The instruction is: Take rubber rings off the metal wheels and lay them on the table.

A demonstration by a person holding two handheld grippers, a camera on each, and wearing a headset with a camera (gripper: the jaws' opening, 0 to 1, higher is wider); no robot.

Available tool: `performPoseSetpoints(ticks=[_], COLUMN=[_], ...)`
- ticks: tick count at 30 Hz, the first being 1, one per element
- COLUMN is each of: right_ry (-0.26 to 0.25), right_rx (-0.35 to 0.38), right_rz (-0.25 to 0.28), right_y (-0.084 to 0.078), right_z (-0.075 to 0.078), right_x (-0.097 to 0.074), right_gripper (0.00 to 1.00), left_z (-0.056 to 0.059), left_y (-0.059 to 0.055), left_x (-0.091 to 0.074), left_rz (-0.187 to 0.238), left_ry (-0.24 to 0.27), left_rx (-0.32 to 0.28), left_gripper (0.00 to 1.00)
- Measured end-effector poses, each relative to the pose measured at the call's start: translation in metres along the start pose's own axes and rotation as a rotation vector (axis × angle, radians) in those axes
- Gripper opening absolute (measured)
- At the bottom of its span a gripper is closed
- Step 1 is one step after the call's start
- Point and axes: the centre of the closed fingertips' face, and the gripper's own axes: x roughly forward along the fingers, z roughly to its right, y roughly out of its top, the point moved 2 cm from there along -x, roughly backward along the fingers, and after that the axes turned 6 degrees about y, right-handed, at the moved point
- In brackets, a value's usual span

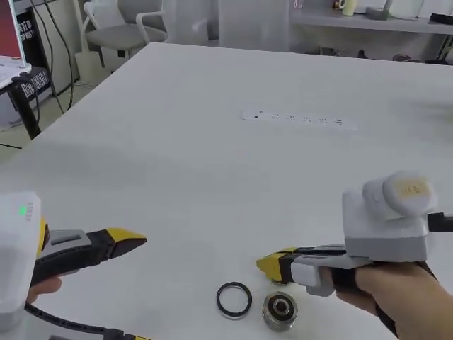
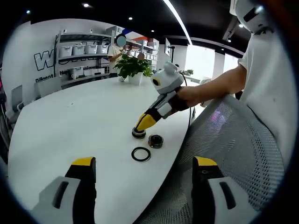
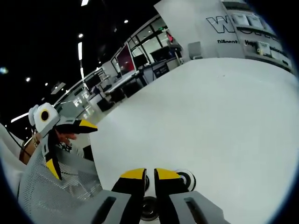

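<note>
Beside the silver metal wheel (image 1: 280, 309) a loose black rubber ring (image 1: 233, 299) is seen. A second wheel (image 2: 138, 133) is half-hidden by the near-closed right gripper (image 3: 145, 173), and the left gripper (image 2: 145, 162) is held wide.

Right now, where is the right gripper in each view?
Head view: the right gripper sits low right, tips pointing left.
Left gripper view: the gripper at centre, tips down on a metal wheel.
Right gripper view: the gripper at bottom centre, jaws nearly together.
Shared landmark: the white table.
</note>
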Motion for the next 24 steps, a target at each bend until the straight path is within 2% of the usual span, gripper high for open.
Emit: performPoseSetpoints(ticks=[5,12,16,19,24], right_ry=[-0.004,-0.014,-0.016,-0.027,-0.050], right_rx=[-0.042,-0.109,-0.147,-0.188,-0.235], right_rz=[0.029,0.038,0.053,0.066,0.077], right_y=[0.010,0.017,0.021,0.025,0.027], right_z=[0.001,0.002,0.003,0.006,0.014], right_x=[-0.006,-0.012,-0.017,-0.021,-0.029], right_gripper=[0.06,0.08,0.13,0.16,0.20], left_z=[-0.002,0.002,0.005,0.006,0.010], left_y=[-0.001,0.002,0.006,0.014,0.036], left_x=[0.000,0.000,-0.001,-0.002,0.000], left_rz=[0.001,0.004,0.006,0.017,0.057], left_ry=[0.000,0.000,-0.009,-0.012,-0.034], left_rx=[-0.002,0.001,0.014,0.039,0.060], left_gripper=[0.83,0.83,0.83,0.85,0.86])
